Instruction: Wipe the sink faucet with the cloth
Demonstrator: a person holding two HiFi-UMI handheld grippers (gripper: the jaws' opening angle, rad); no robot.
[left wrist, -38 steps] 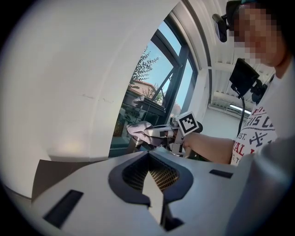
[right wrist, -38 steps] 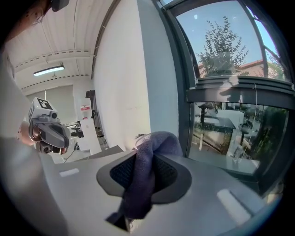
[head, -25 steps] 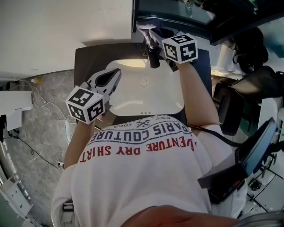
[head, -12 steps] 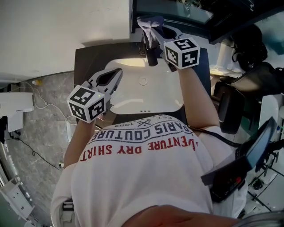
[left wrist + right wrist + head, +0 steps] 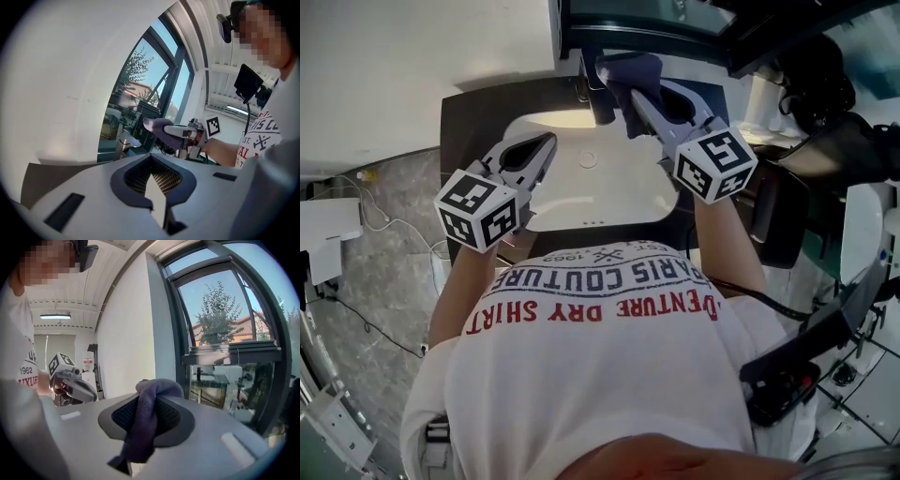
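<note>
In the head view a white sink [image 5: 619, 202] is set in a dark counter, with a dark faucet [image 5: 602, 101] at its far rim. My right gripper [image 5: 634, 94] is shut on a purple cloth [image 5: 630, 71], which is bunched at the jaw tips just right of the faucet top. The right gripper view shows the cloth [image 5: 146, 420] hanging between the right gripper's [image 5: 151, 394] jaws. My left gripper [image 5: 547, 144] hovers over the sink's left rim, shut with nothing in it. In the left gripper view, the left gripper's [image 5: 151, 158] jaws meet, and the cloth [image 5: 160, 126] shows beyond them.
A white wall runs along the left and a dark-framed window [image 5: 656, 23] stands behind the sink. The counter [image 5: 469, 122] borders the basin on both sides. A black chair [image 5: 783, 220] and dark gear crowd the right. Cables lie on the grey floor [image 5: 375, 253] at the left.
My right gripper has drawn back toward the person and to the right, with the cloth still in it. The left gripper has barely moved. The head camera has shifted a little.
</note>
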